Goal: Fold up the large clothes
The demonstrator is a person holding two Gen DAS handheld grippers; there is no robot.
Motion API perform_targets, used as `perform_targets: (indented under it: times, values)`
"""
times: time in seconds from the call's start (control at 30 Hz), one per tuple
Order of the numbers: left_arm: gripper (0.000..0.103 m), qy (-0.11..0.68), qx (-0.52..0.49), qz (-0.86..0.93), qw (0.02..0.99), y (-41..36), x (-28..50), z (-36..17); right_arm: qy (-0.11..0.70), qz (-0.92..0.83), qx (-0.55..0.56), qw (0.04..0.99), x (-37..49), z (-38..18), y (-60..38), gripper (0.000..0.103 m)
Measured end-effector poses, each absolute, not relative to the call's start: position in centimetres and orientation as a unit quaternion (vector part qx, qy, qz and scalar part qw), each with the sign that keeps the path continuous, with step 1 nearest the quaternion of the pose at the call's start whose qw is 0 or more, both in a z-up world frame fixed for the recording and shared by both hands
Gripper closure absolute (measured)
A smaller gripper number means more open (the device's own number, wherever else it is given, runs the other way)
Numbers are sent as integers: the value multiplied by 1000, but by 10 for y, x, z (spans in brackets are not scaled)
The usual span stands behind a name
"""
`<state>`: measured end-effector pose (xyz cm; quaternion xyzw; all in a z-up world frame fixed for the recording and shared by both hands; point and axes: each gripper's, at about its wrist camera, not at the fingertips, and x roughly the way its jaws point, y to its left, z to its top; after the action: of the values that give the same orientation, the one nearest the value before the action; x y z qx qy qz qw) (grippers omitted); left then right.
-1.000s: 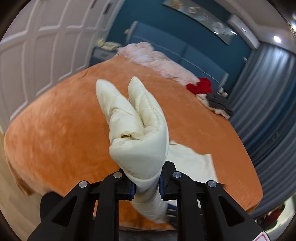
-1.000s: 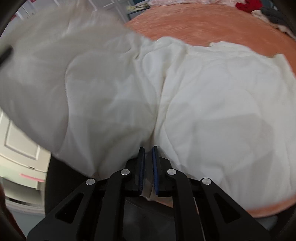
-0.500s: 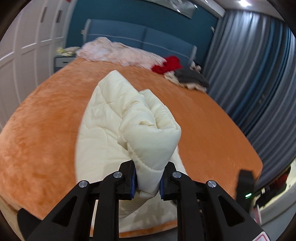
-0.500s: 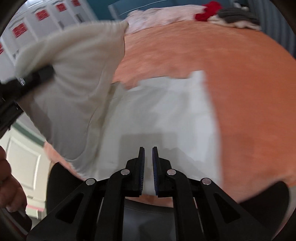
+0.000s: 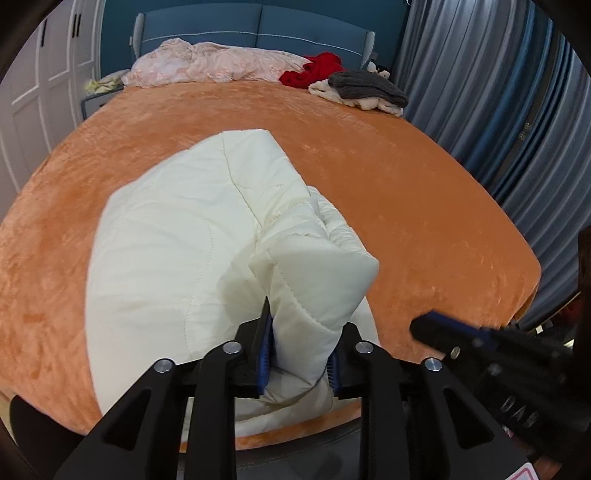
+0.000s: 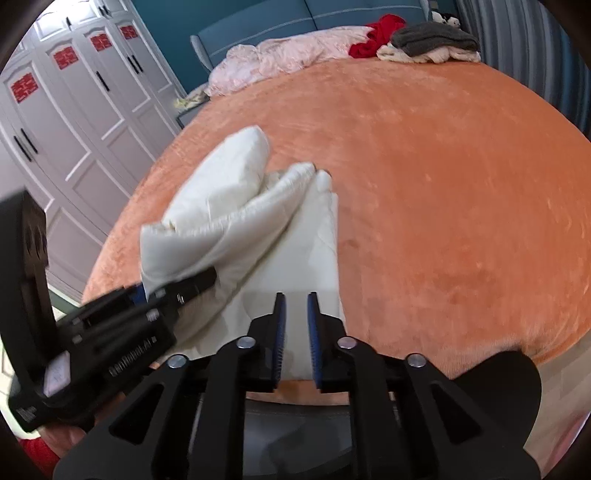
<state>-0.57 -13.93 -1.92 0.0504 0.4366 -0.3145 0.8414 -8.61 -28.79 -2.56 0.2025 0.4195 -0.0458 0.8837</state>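
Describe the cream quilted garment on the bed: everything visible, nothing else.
The cream quilted garment is puffy, padded fabric with curved stitch lines, folded into a thick bundle near the front edge of the orange bed cover. Its lower layers lie flat on the cover; a folded end rises between the fingers of the left gripper, whose jaws have just been opening around it. The right gripper hangs above its near edge, jaws parted with nothing between them.

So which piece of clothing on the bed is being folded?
On the orange bed, skip the pile by the blue headboard. It's the cream quilted garment at the near edge, the only pale padded bundle there, one fold between the left gripper's fingers.
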Motion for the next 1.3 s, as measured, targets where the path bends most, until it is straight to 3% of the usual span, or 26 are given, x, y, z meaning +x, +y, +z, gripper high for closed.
perform_targets:
  times: [0.07, 0.2, 0.37, 0.5, 0.73, 0.8, 0.87, 0.97, 1.3]
  values:
    - [67, 432, 51, -319, 842, -132, -9, -11, 408, -36, 196, 891, -86, -13, -287, 69]
    - [37, 424, 35, -328, 843, -109, -21, 5, 386, -13, 179, 905, -75, 11, -278, 60]
    - [29, 430, 20, -308, 848, -75, -26, 8, 371, 26, 186, 910, -58, 27, -265, 39]
    - [29, 469, 12, -263, 843, -47, -17, -14, 389, 45, 162, 906, -40, 25, -246, 31]
    - [29, 518, 8, -219, 827, -29, -8, -49, 435, 41, 166, 884, -10, 2, -234, 33]
    - [29, 523, 20, -211, 825, -28, -8, -55, 442, 43, 170, 880, -8, -2, -235, 47]
    - [29, 529, 26, -208, 822, -28, -7, -59, 448, 38, 166, 878, -8, -5, -236, 71]
    - [29, 539, 33, -195, 819, -28, -5, -70, 447, 32, 159, 880, -17, -6, -239, 80]
    - [32, 547, 51, -185, 815, -25, -2, -84, 462, -33, 150, 873, -65, -27, -263, 82]
